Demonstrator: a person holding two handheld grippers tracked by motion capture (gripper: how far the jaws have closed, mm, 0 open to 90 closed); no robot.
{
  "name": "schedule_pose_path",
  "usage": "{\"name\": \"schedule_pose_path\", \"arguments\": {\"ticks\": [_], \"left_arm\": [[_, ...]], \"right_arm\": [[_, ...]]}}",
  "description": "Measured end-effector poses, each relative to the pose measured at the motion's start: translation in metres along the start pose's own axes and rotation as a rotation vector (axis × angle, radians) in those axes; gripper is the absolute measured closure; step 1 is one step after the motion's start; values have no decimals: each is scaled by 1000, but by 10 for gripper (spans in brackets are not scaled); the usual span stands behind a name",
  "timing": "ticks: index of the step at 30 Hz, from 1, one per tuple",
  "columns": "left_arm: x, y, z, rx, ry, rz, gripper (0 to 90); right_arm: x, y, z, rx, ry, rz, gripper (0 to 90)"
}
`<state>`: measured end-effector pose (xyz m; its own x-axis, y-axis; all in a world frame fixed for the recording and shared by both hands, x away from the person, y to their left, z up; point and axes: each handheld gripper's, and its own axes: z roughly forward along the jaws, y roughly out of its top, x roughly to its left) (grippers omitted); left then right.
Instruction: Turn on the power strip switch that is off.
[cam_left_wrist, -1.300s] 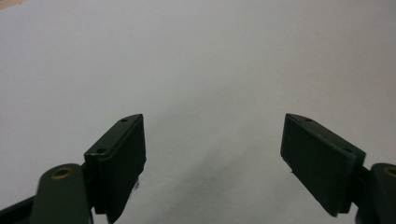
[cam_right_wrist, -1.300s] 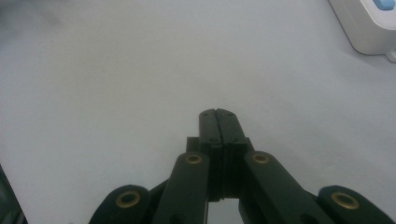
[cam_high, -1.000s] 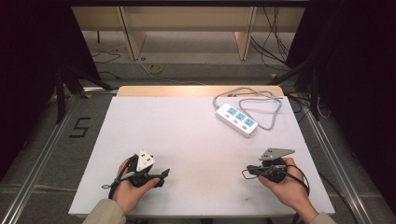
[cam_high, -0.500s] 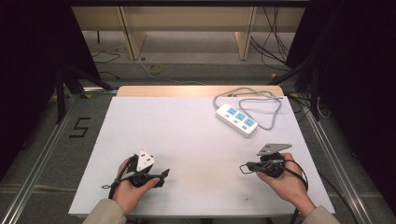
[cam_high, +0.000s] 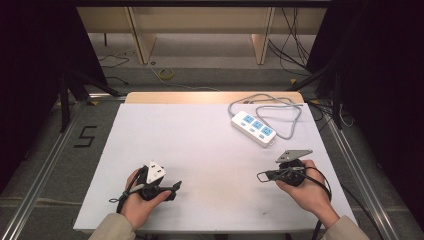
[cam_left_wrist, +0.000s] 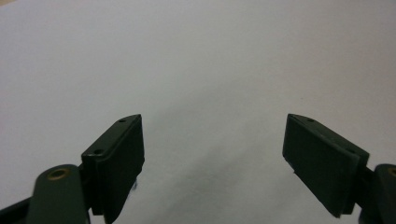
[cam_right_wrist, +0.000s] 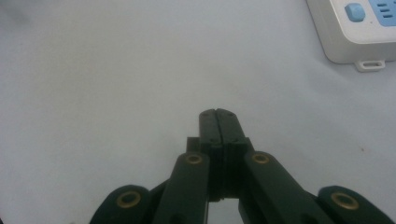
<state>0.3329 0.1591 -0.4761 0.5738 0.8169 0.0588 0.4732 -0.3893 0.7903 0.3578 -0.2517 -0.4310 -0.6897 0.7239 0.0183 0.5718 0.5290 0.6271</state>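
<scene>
In the high view, the right tool (cam_high: 261, 176) sits at the near right of the white bench (cam_high: 200, 150), held in the person's right hand (cam_high: 306, 187). Against the pictures from a second and half a second back, it has lifted slightly and crept a little toward the far side, so it now lies closer to the white power strip (cam_high: 253, 128). That drift suggests the reach for the strip is only starting. The strip lies at the far right of the bench, its grey cable (cam_high: 280, 107) looped just behind it, well apart from both tools. The left tool (cam_high: 175, 187) has not moved; it rests at the near left in the left hand (cam_high: 136, 202). A figure "5" (cam_high: 86, 136) is marked on the floor to the left of the bench.

In the left gripper view, the left tool's jaws stand wide apart with nothing but bare bench between them.

In the right gripper view, the right tool (cam_right_wrist: 218, 113) has its jaws pressed together, holding nothing. A corner of the power strip (cam_right_wrist: 348, 35) shows at the far right, with a blue button and blue socket faces; no brand or lettering can be read on it.
</scene>
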Motion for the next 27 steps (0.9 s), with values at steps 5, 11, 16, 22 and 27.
{"name": "schedule_pose_path", "arguments": {"ticks": [5,11,16,22,27], "left_arm": [[0,0,0,-2,1,1,206],[1,0,-1,-6,6,-3,206],[1,0,-1,-6,5,-4,207],[0,1,-1,-10,6,-7,206],[0,0,-1,-7,5,-1,206]], "right_arm": [[-2,3,-1,6,-5,-5,900],[-2,7,-3,13,-6,-11,900],[-3,11,-3,22,-7,-14,900],[-5,13,-4,26,-11,-23,900],[-7,17,-5,30,-16,-24,900]]}}
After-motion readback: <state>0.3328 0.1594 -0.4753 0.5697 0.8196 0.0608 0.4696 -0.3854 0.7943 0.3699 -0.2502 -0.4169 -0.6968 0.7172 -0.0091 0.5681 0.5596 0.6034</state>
